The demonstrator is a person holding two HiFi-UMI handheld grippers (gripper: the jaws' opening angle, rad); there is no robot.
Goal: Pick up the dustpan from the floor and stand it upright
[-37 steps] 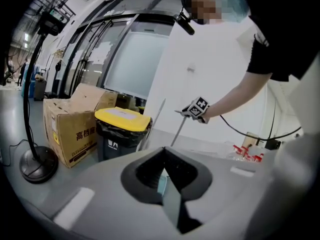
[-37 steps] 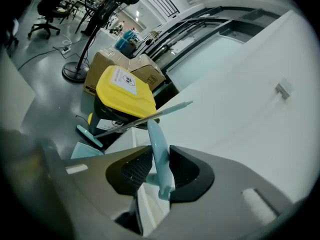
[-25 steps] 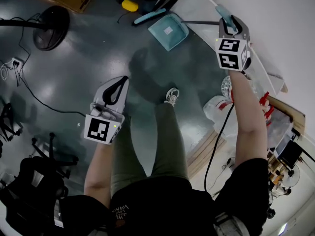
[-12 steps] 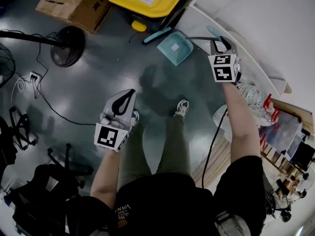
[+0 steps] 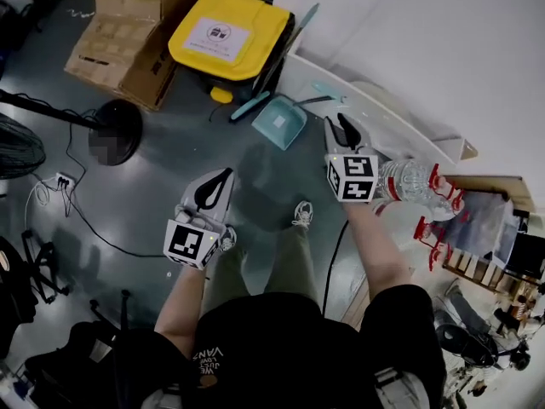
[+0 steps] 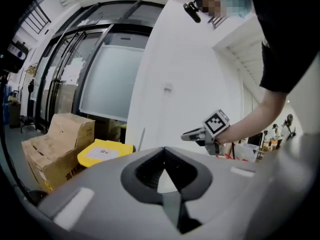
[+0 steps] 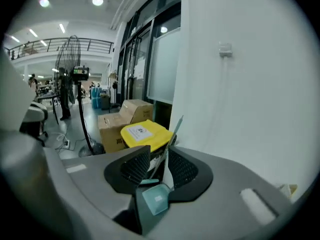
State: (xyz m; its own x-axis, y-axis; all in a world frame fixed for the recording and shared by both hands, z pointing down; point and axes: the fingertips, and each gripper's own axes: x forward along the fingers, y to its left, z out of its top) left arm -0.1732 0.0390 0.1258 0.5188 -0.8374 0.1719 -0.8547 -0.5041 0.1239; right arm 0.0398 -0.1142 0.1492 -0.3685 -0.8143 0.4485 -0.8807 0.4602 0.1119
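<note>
R gripper (image 5: 338, 124) has its jaws spread wide w/ nothing in them, hovering short of the dustpan (image 5: 279, 123); L gripper (image 5: 223, 177) is closed, empty. Dustpan lies on the floor by the white wall base, brush (image 5: 252, 105) just beside it, yellow bin (image 5: 223, 32) behind. I judge it light, stiff, slick plastic, so I'd grab the handle (image 5: 315, 100) near the pan.
</note>
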